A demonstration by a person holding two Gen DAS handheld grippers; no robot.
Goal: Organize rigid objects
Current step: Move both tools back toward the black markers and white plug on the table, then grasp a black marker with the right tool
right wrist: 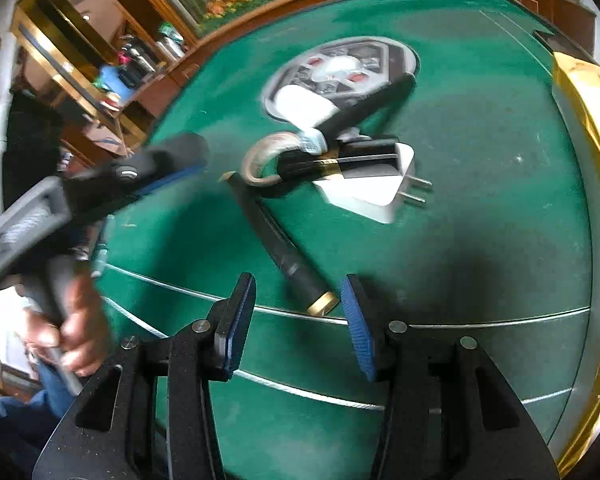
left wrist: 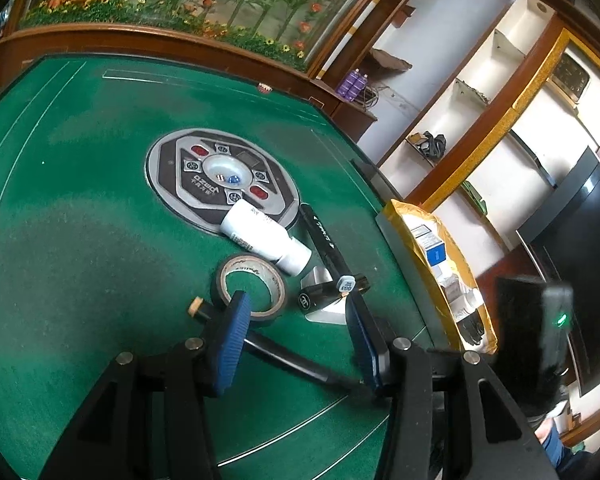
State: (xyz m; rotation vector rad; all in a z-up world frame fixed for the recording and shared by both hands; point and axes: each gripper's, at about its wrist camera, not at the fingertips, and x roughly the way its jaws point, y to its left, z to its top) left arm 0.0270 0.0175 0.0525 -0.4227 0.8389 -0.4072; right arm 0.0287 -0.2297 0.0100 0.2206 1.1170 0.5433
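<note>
Left wrist view looks across the green felt mahjong table [left wrist: 80,208], where nearly all the sorting seems to be ahead. Off to the right of the left gripper [left wrist: 296,320] stands the yellow box [left wrist: 400,216] at the table's edge, with small cartons and bottles already inside it — judging by that, part of the job may be done, though I cannot tell which items were put there.

Just ahead of the fingertips lies the unsorted cluster: a white charger plug [right wrist: 372,196], a white bottle [left wrist: 266,240] on its side against the round centre console [left wrist: 180,168], a long black marker [left wrist: 328,244], a roll of black tape [left wrist: 252,284] flat on the felt partly behind the left pad, and a small black lipstick tube [left wrist: 320,298] resting on the charger.

A black pen [right wrist: 284,248] lies slanted, its gold-ringed end just ahead of the right gripper [right wrist: 298,312] and between its pads.

Both grippers stand about half open and hold nothing — the pen looks like the nearest candidate for the right one, the tape for the left.
</note>
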